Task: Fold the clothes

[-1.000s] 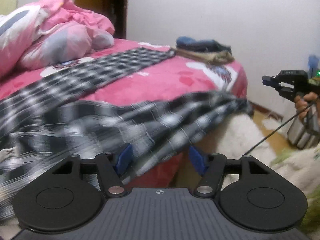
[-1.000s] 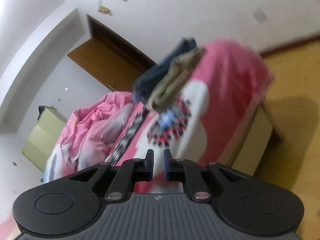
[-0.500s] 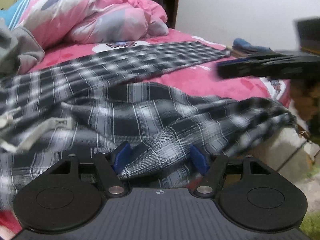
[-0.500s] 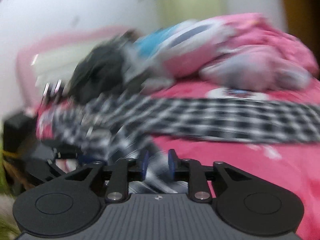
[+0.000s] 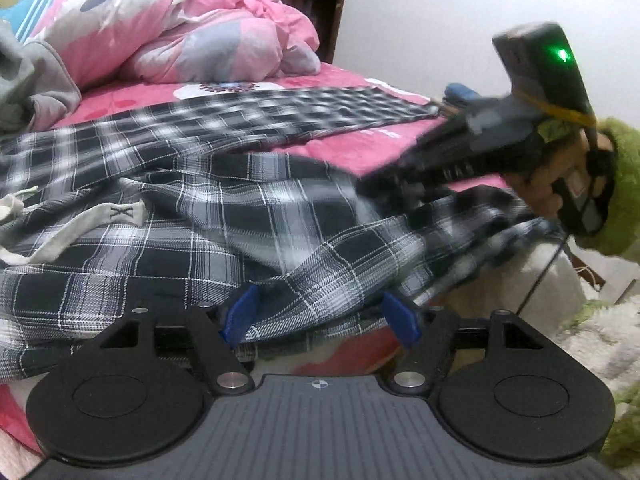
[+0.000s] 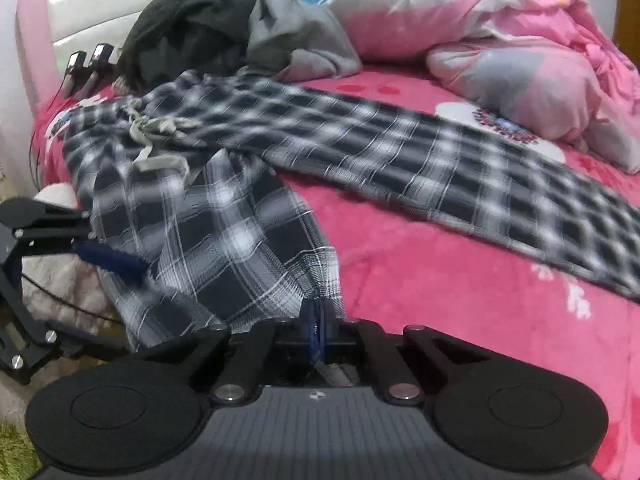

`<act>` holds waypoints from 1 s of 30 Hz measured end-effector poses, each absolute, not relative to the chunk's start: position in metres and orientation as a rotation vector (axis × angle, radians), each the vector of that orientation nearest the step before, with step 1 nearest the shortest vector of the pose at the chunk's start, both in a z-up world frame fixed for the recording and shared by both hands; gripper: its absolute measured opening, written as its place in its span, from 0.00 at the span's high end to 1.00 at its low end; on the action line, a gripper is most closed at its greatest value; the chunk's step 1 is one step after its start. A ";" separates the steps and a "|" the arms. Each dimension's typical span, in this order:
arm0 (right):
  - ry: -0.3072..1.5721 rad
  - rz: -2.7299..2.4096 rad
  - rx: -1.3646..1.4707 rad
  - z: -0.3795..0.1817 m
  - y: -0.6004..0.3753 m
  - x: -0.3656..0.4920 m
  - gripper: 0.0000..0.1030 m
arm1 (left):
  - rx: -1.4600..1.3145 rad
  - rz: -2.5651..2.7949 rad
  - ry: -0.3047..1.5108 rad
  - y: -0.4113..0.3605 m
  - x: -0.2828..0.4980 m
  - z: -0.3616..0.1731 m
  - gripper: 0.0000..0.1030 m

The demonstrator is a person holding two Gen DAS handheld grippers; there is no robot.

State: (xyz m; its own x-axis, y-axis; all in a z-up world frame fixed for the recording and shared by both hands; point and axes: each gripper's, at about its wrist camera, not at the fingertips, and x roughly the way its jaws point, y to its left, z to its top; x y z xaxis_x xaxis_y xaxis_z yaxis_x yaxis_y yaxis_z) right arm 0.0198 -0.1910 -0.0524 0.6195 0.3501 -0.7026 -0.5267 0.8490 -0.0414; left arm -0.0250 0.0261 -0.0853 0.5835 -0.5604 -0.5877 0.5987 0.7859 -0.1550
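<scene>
The plaid trousers (image 6: 248,216) sprawl across the pink bed (image 6: 440,280), one leg running flat toward three o'clock, the other rumpled and spilling off the near edge, with the grey drawstring (image 6: 156,136) knotted at the waist round about ten o'clock. It looks like thin, soft woven cotton: light, floppy, sure to sag and twist wherever it isn't held, and not slippery, so I'd say a pinch at a hem corner or on the waistband would serve best. The left gripper (image 5: 320,316) stands with its blue fingers (image 5: 240,312) spread apart, a fold of the rumpled leg lying loosely between them and running off toward two o'clock, with no sign of the pads pressing on it. The right gripper (image 6: 320,322) is pinched tight, its blue fingers (image 6: 316,320) together on the lower edge of that same leg, with the cloth rising from them toward eleven o'clock.
</scene>
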 end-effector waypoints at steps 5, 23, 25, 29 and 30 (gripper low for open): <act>0.658 0.440 -0.254 -0.019 -0.200 0.038 0.99 | 0.066 -0.691 0.679 0.028 -0.025 -0.088 0.32; 0.623 0.231 0.183 -0.038 -0.305 0.079 0.65 | 0.170 -0.763 0.734 0.031 -0.027 -0.075 0.30; 0.590 0.206 0.367 -0.034 -0.341 0.073 0.65 | 0.178 -0.775 0.731 0.032 -0.023 -0.067 0.30; 0.531 0.139 0.480 -0.028 -0.389 0.042 0.64 | 0.183 -0.792 0.688 0.026 -0.011 -0.047 0.29; 0.519 0.128 0.466 -0.026 -0.396 0.030 0.64 | 0.184 -0.798 0.675 0.020 -0.006 -0.043 0.29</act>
